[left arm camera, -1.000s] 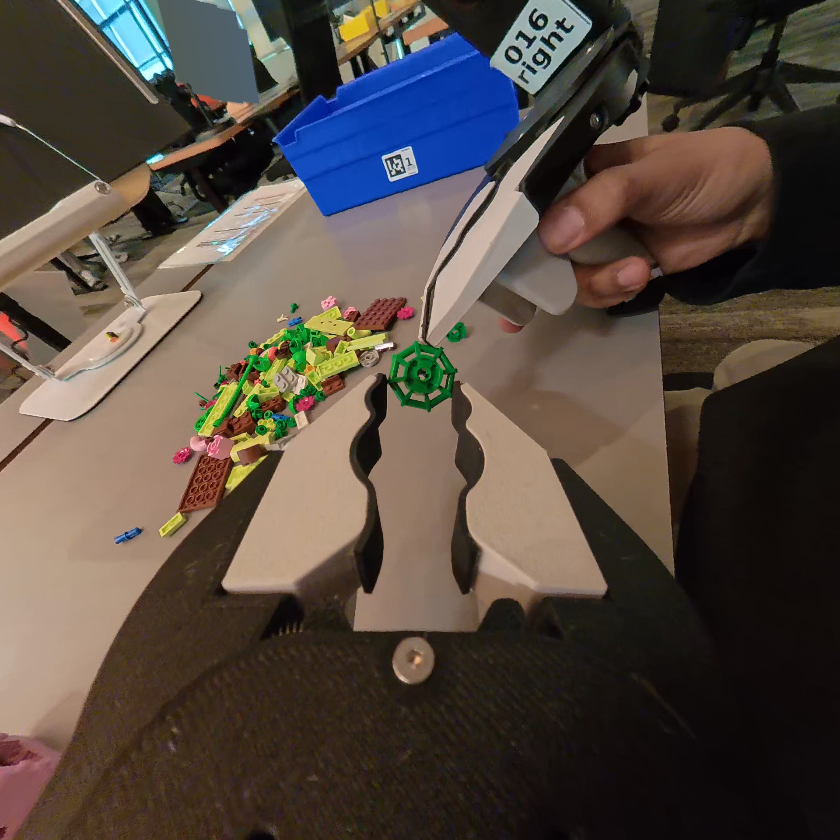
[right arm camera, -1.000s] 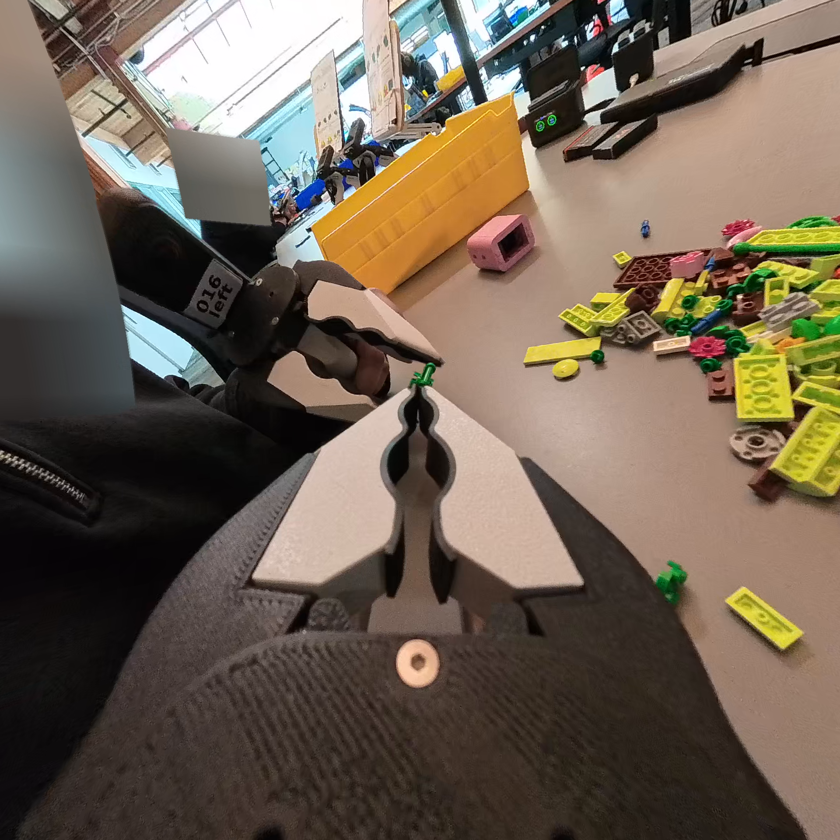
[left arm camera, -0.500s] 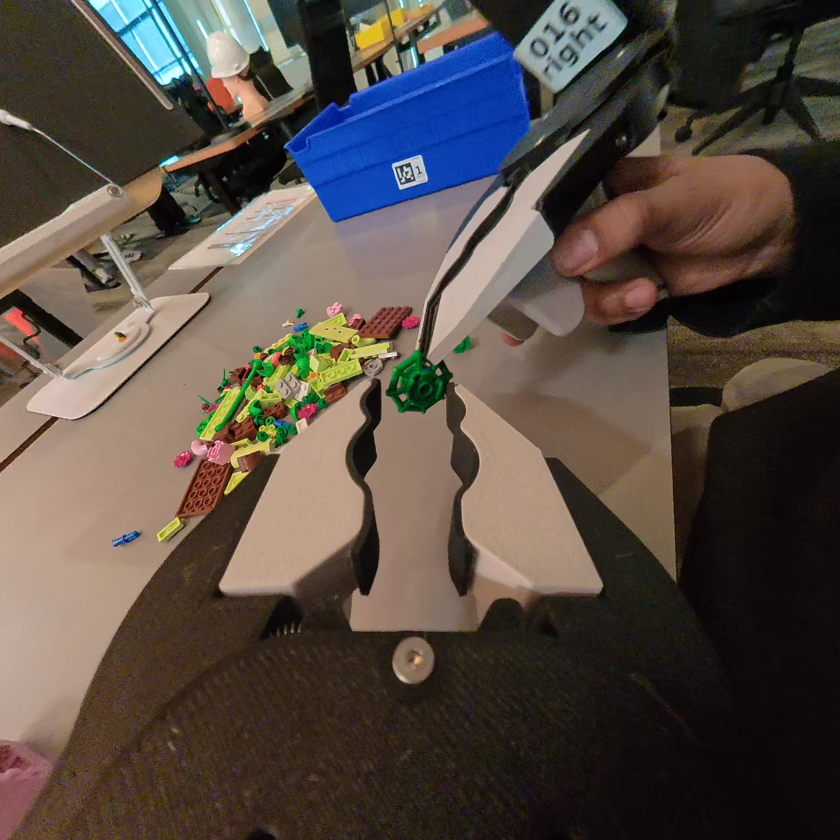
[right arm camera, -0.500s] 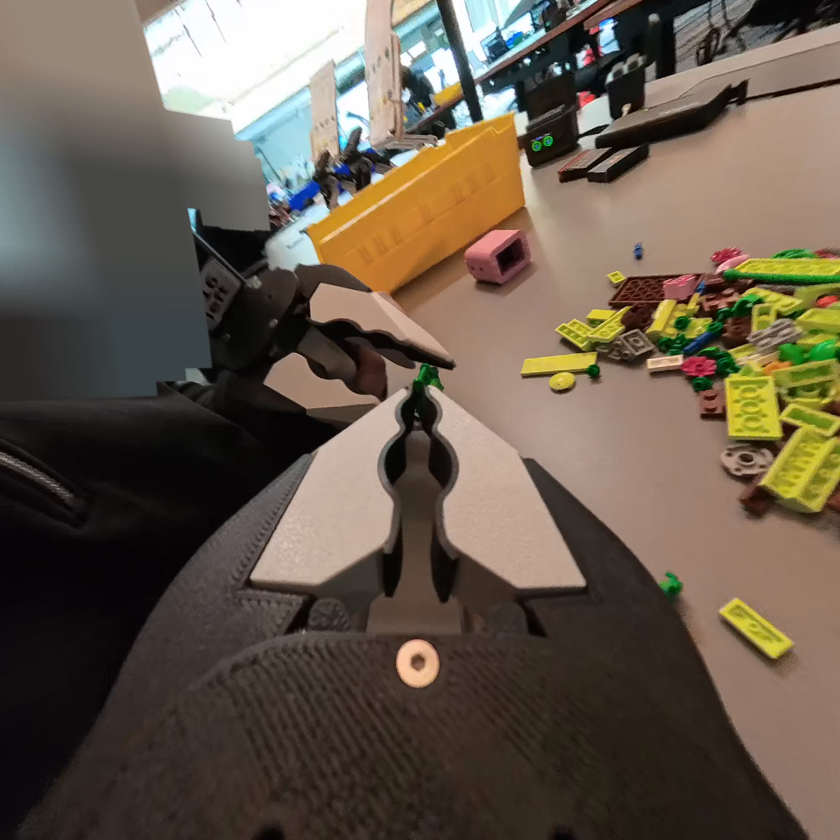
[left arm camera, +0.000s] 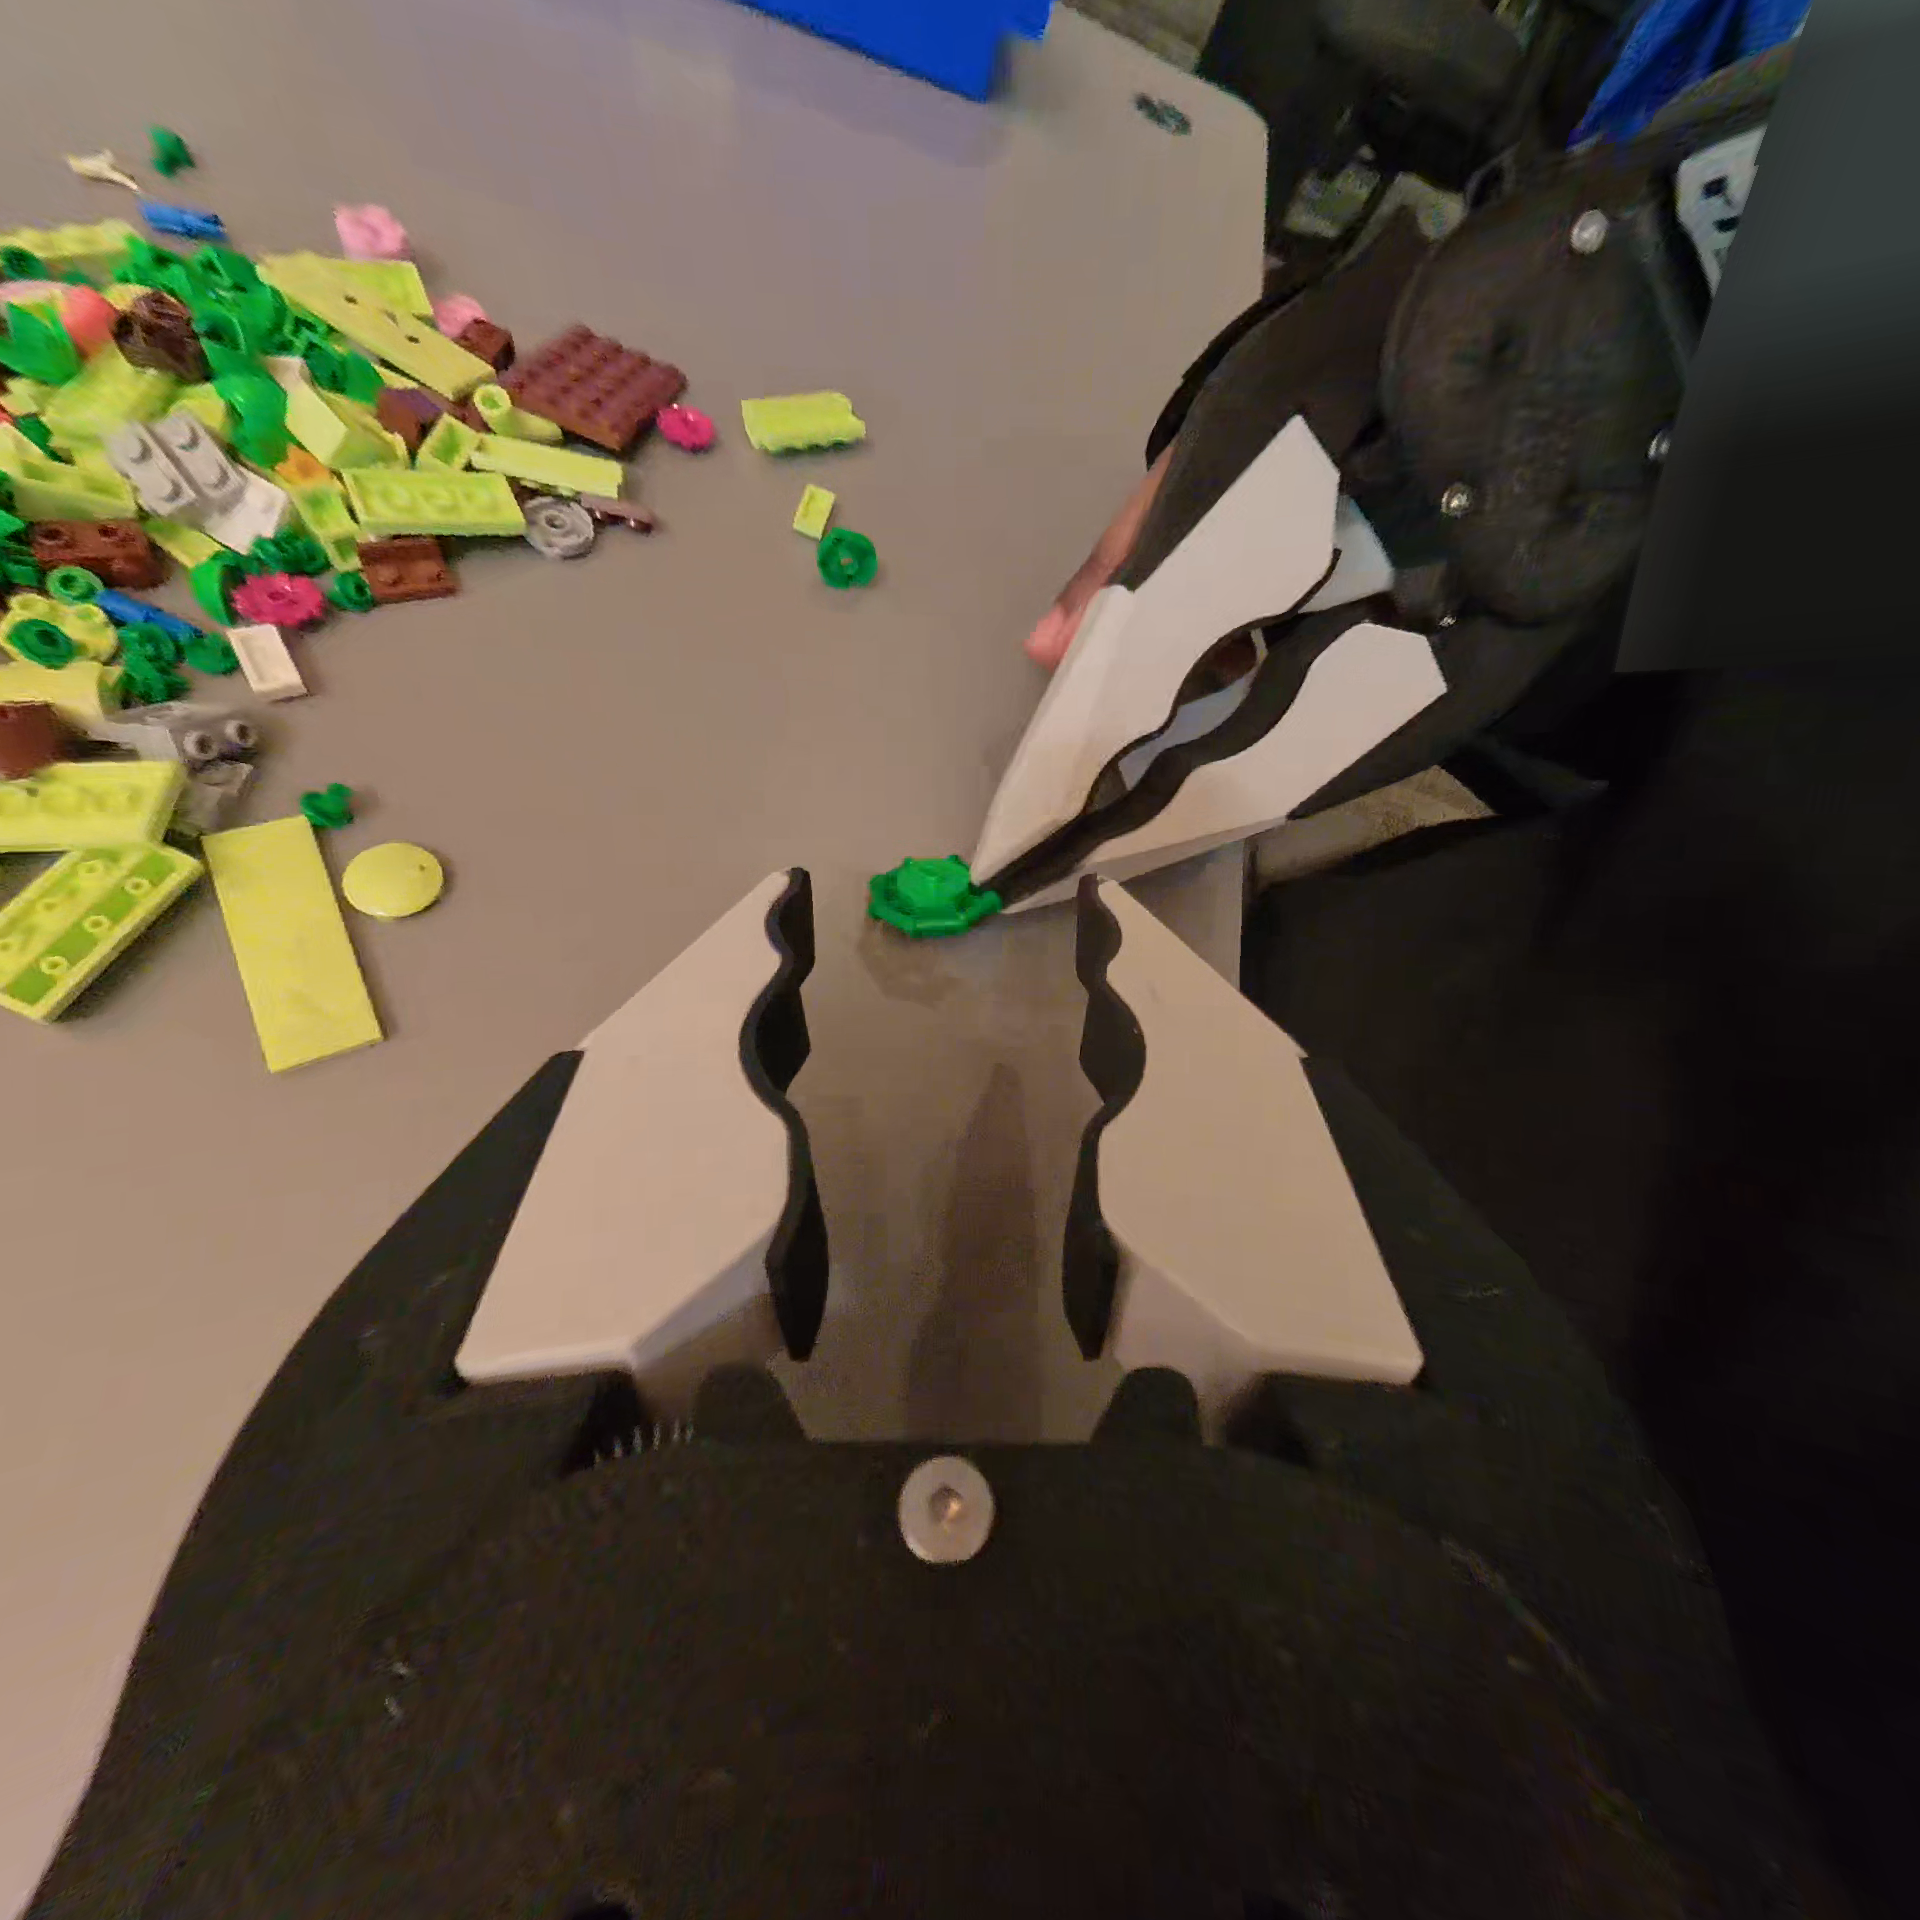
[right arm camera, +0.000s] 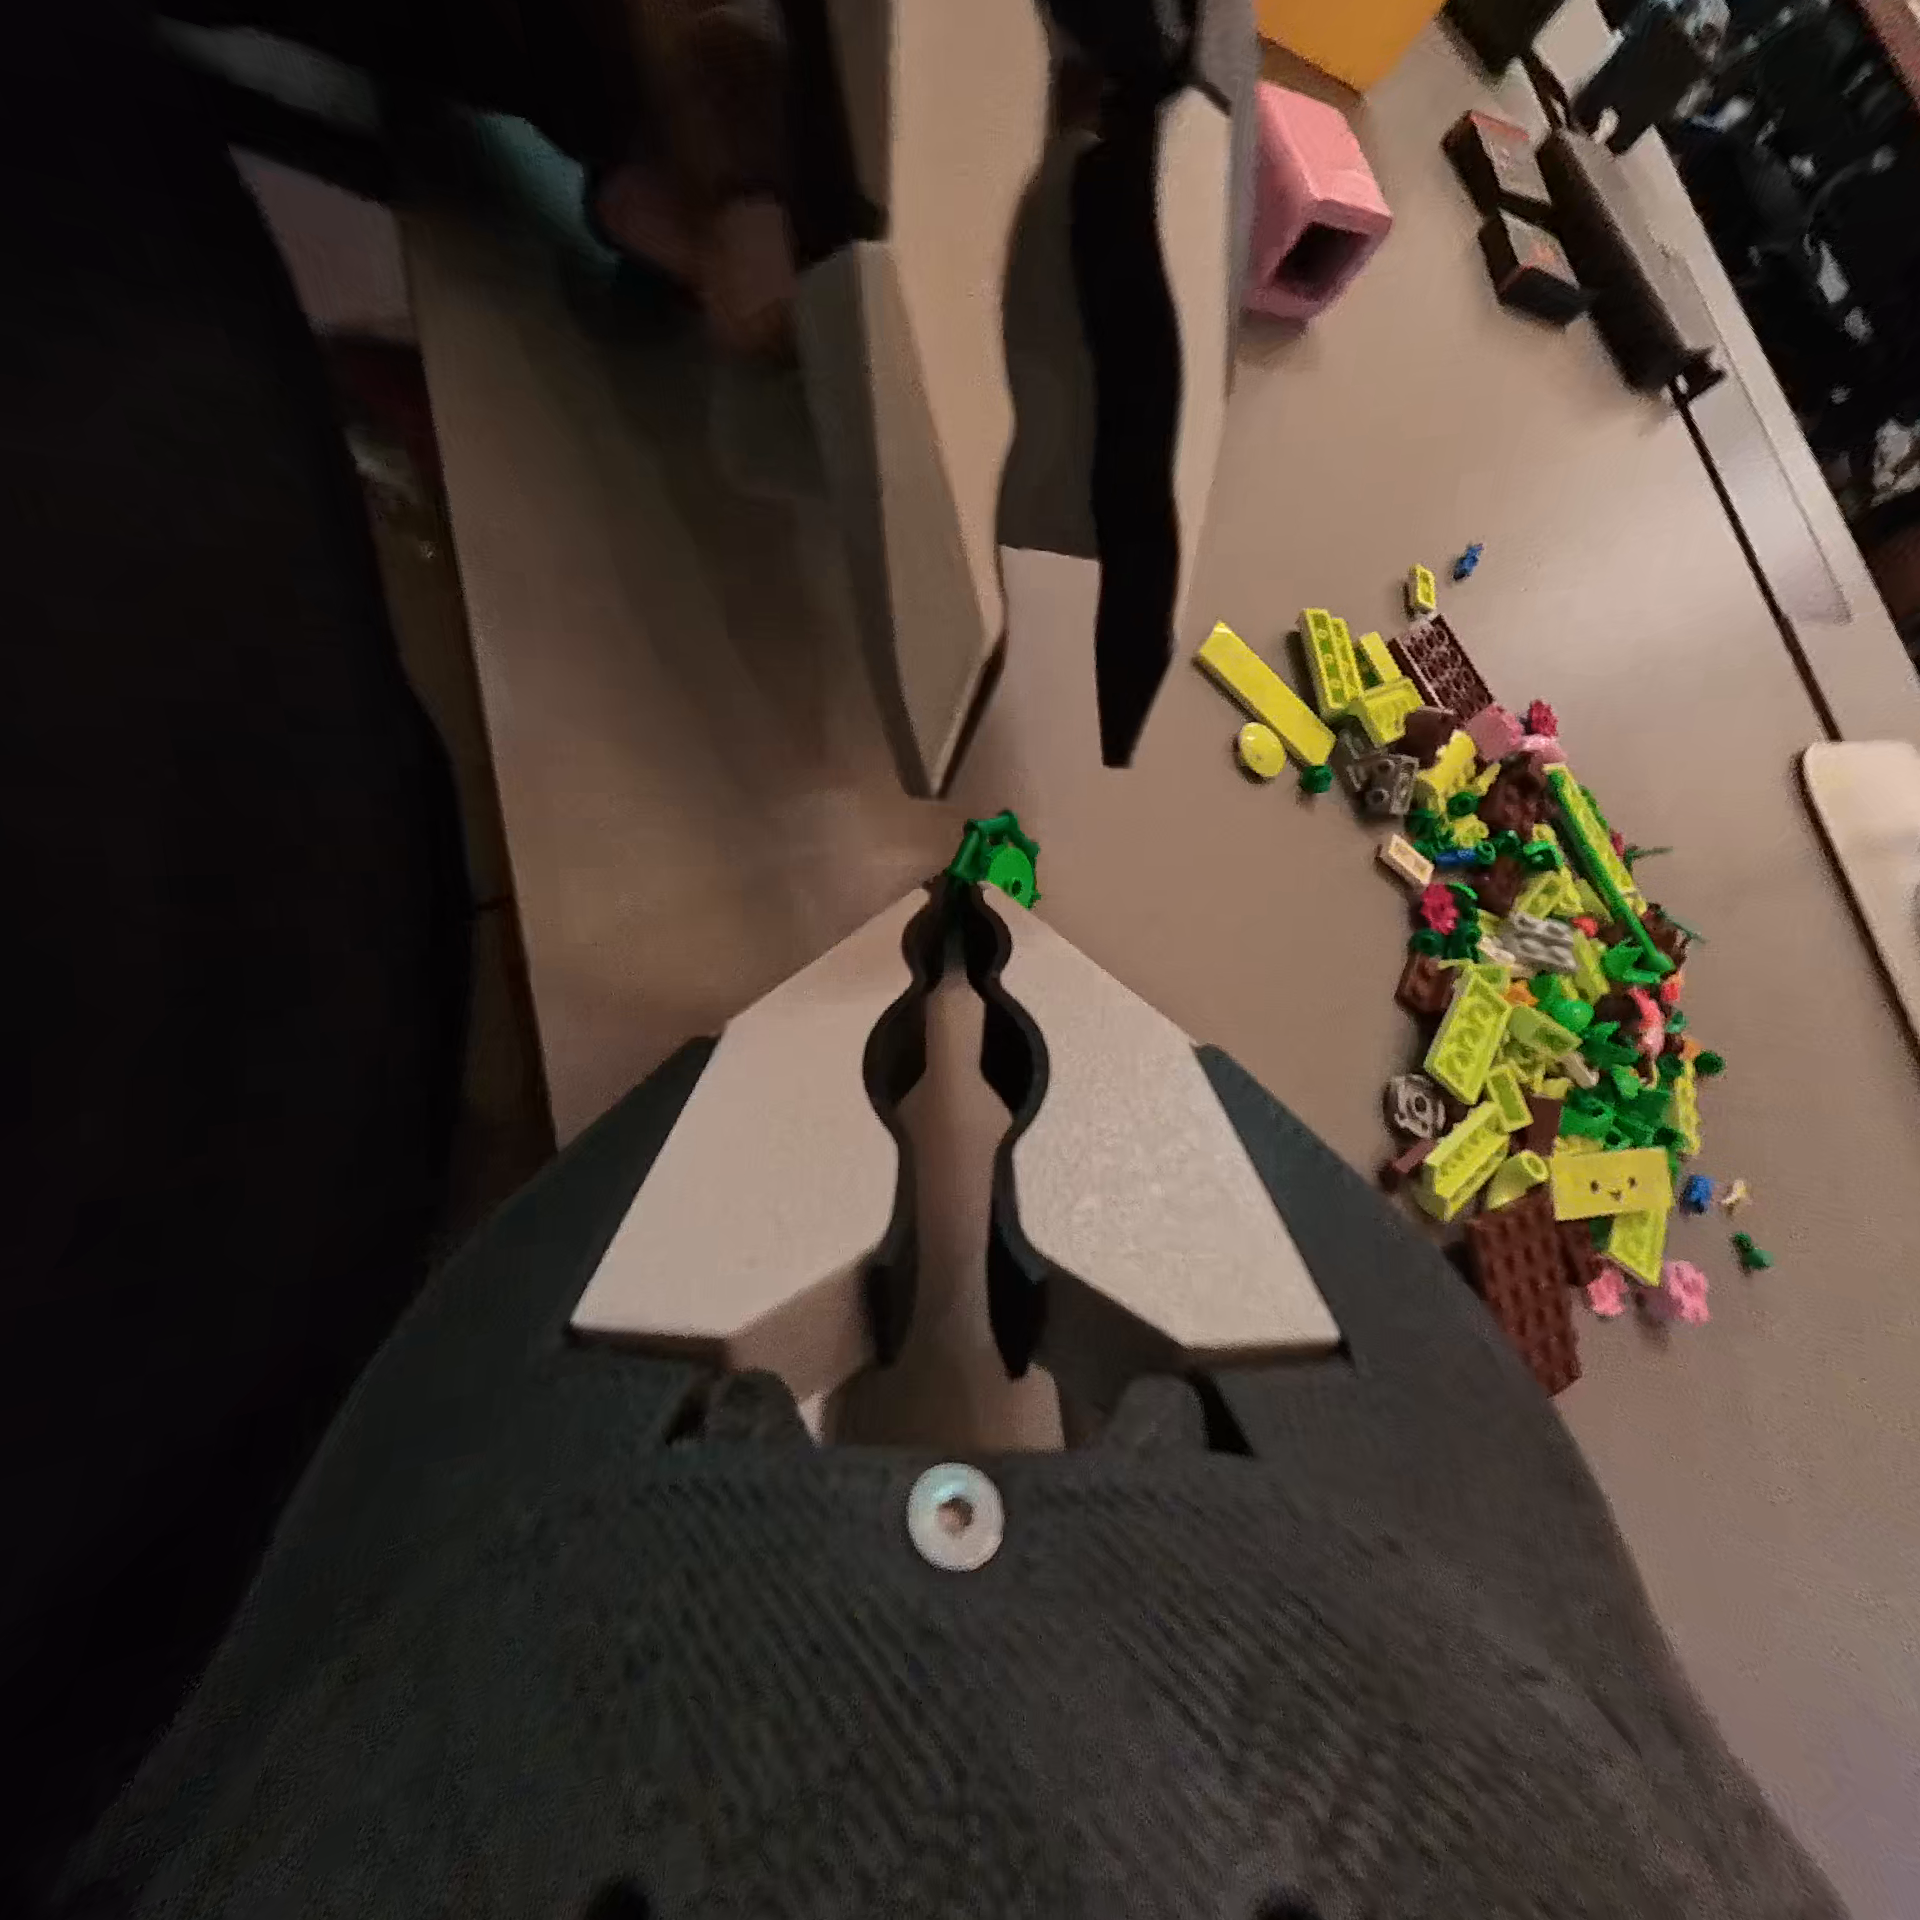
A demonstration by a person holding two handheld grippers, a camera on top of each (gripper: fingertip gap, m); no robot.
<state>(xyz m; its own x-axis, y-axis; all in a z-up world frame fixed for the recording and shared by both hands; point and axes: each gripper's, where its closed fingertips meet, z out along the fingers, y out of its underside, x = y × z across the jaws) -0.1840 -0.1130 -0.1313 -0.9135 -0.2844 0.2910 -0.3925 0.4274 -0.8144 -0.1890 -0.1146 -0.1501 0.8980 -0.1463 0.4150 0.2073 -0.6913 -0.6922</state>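
A green round web-like piece (left arm camera: 928, 896) is pinched at its edge by my right gripper (left arm camera: 992, 896), which is shut on it. The piece is right at the grey table (left arm camera: 644, 727), near the table's front corner; I cannot tell if it touches. My left gripper (left arm camera: 940, 899) is open and empty, with its jaws on either side of the piece and apart from it. In the right wrist view the green piece (right arm camera: 997, 862) sticks out past my right gripper (right arm camera: 961, 909), and the left gripper (right arm camera: 1023, 769) hangs open just beyond it.
A pile of lime, green, brown and pink bricks (left arm camera: 312, 468) lies to the left, also in the right wrist view (right arm camera: 1538, 987). A pink block (right arm camera: 1314, 208), a yellow bin (right arm camera: 1340, 31) and a blue bin (left arm camera: 914, 42) stand farther off. The table's edge (left arm camera: 1252, 520) is close on the right. Left and right tips are no more than a few centimetres apart. About 20 cm separates my left fingertips from the pink block (right arm camera: 1314, 208).
Both grippers have tipped down towards the table. My left gripper has opened wider and no longer touches the green piece. The right gripper has stayed shut on it.
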